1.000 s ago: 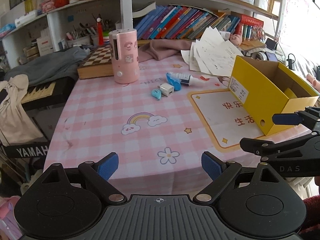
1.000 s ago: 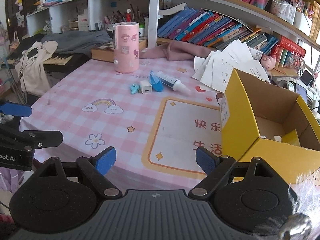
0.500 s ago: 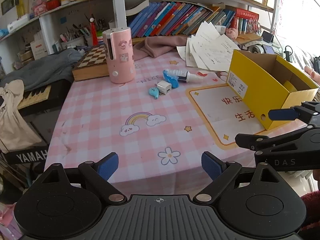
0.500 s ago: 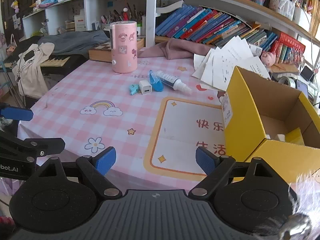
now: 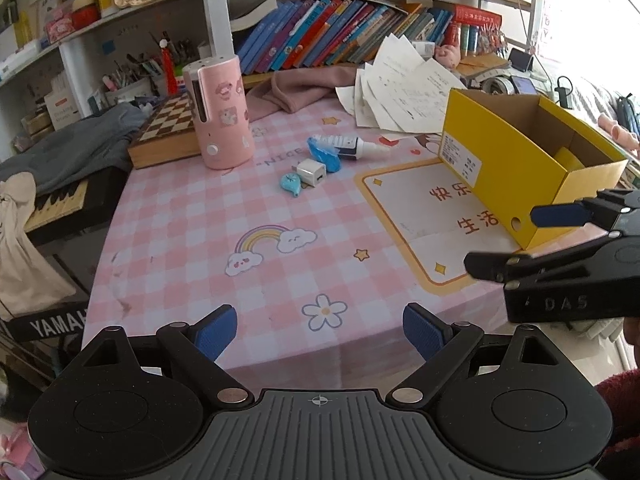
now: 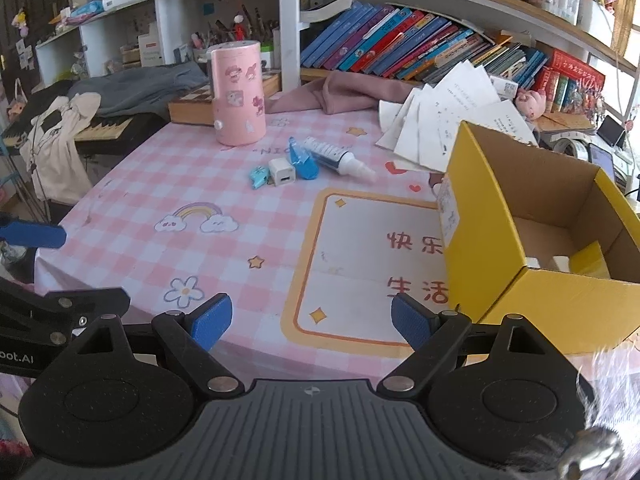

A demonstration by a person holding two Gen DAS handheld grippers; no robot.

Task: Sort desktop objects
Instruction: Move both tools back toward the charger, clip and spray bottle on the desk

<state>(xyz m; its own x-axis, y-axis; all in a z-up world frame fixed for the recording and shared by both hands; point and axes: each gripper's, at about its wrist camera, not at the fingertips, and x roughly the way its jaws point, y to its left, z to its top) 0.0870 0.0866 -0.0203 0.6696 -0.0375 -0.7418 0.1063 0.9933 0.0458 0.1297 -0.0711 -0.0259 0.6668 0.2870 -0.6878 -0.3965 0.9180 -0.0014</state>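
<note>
Small items lie together mid-table on the pink checked cloth: a white charger cube (image 5: 311, 172) (image 6: 282, 172), a light-blue teardrop trinket (image 5: 291, 184) (image 6: 259, 176), a blue packet (image 5: 324, 155) (image 6: 303, 159) and a white-tipped tube (image 5: 352, 146) (image 6: 336, 157). An open yellow cardboard box (image 5: 516, 160) (image 6: 532, 236) stands at the right. My left gripper (image 5: 320, 332) hovers open over the table's near edge, nothing between its blue pads. My right gripper (image 6: 310, 320) is open too, near the box's front corner, and empty. Each gripper shows at the edge of the other's view.
A tall pink cylinder (image 5: 219, 112) (image 6: 238, 94) stands at the back beside a chessboard box (image 5: 168, 132). Loose papers (image 5: 400, 84) and a pink cloth (image 5: 296, 90) lie before a row of books (image 5: 332, 36). A keyboard (image 5: 60, 208) sits left of the table.
The scene has tilted slightly in both views as the grippers rolled. Both stay open and nothing on the table has moved.
</note>
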